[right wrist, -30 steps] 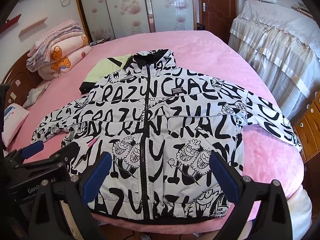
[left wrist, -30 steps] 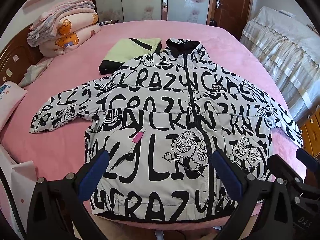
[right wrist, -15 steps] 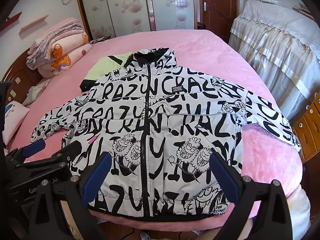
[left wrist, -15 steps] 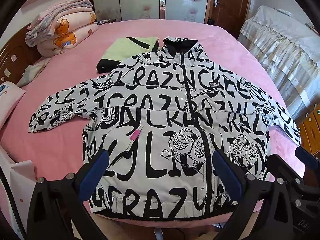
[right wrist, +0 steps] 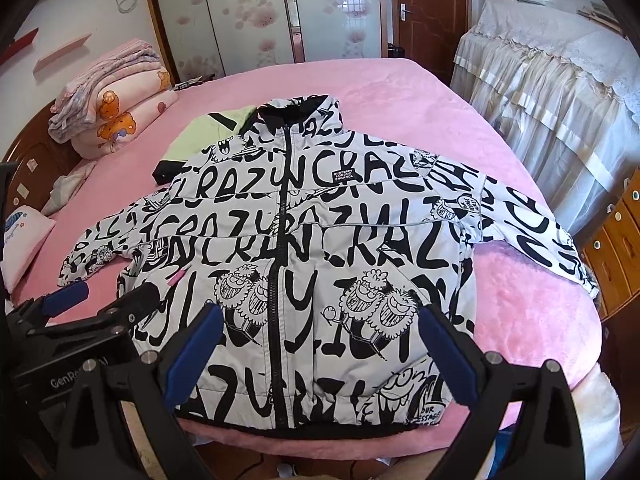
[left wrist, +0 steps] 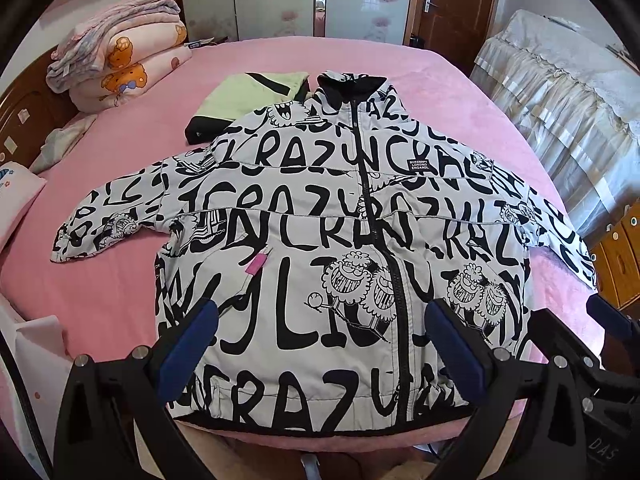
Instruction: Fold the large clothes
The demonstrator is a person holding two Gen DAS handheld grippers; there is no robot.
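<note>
A white jacket with black lettering (left wrist: 312, 240) (right wrist: 312, 248) lies flat and zipped on the pink bed (left wrist: 120, 152) (right wrist: 400, 100), collar far, hem near, both sleeves spread out. My left gripper (left wrist: 320, 340) is open and empty above the hem, left of the zipper. My right gripper (right wrist: 320, 344) is open and empty above the hem, right of the zipper. The left gripper also shows in the right wrist view (right wrist: 96, 304), and the right gripper shows at the edge of the left wrist view (left wrist: 600, 328).
A folded light-green and black garment (left wrist: 244, 100) (right wrist: 196, 140) lies beyond the jacket's left shoulder. Stacked quilts (left wrist: 120, 48) (right wrist: 112, 104) sit at the far left. A pillow (left wrist: 16, 196) is at left. A covered cabinet (right wrist: 560, 80) and wooden drawers (right wrist: 616, 240) stand right.
Both grippers have risen and drawn back slightly; the jacket sits a little lower and farther in both views. The jacket itself has not moved.
</note>
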